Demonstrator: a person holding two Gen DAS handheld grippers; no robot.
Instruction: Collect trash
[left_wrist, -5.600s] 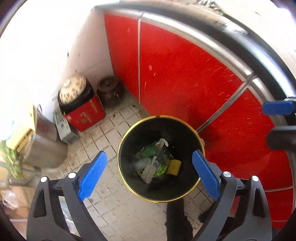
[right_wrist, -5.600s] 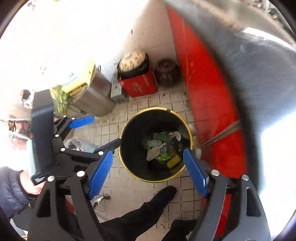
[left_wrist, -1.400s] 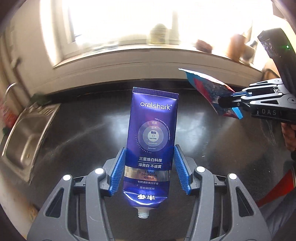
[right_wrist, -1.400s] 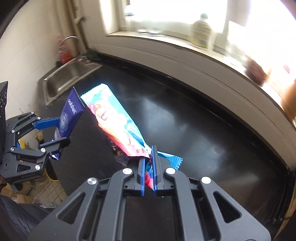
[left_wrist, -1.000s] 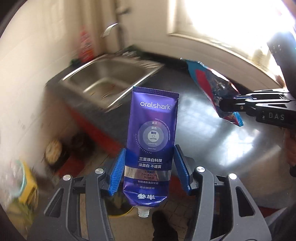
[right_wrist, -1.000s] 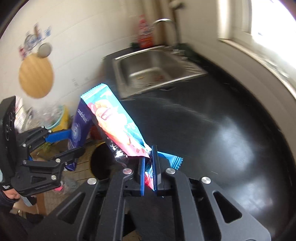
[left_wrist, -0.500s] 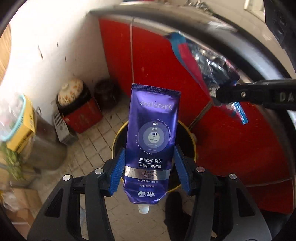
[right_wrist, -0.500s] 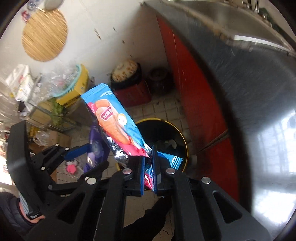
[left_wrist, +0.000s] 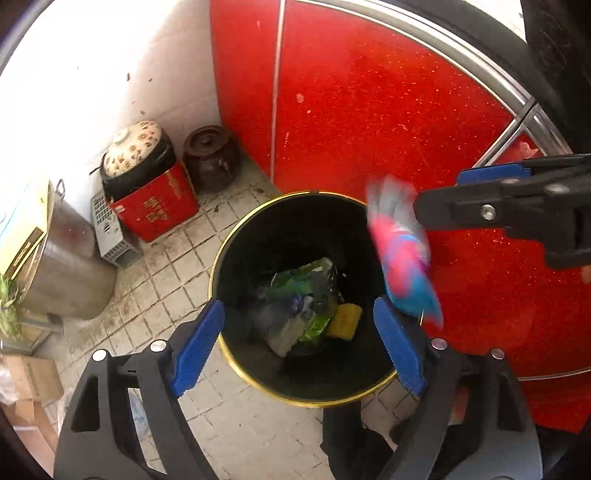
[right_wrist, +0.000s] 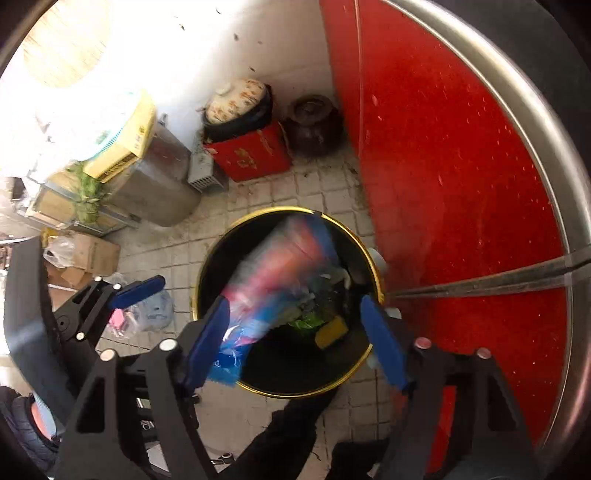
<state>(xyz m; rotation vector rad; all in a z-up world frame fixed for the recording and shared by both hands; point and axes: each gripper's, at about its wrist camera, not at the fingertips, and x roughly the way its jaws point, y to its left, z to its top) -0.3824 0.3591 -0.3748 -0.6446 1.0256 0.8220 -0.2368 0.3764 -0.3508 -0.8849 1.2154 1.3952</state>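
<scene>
- While both grippers are hovering over the black bin (left_wrist: 221, 254), the snack wrapper (left_wrist: 404, 254) is dropping blurred just above its rim.
- Left gripper (left_wrist: 301, 345) is gaping wide, gripping nothing.
- Right gripper (right_wrist: 295, 345) is likewise spread wide; the wrapper (right_wrist: 273, 280) is sliding free past its left finger.
- Wrapper is looking light, thin, crinkly and slick; pinching a flat sealed end would likely be suiting best.
- Mixed trash (left_wrist: 306, 302) is lying at the bin's bottom.
</scene>
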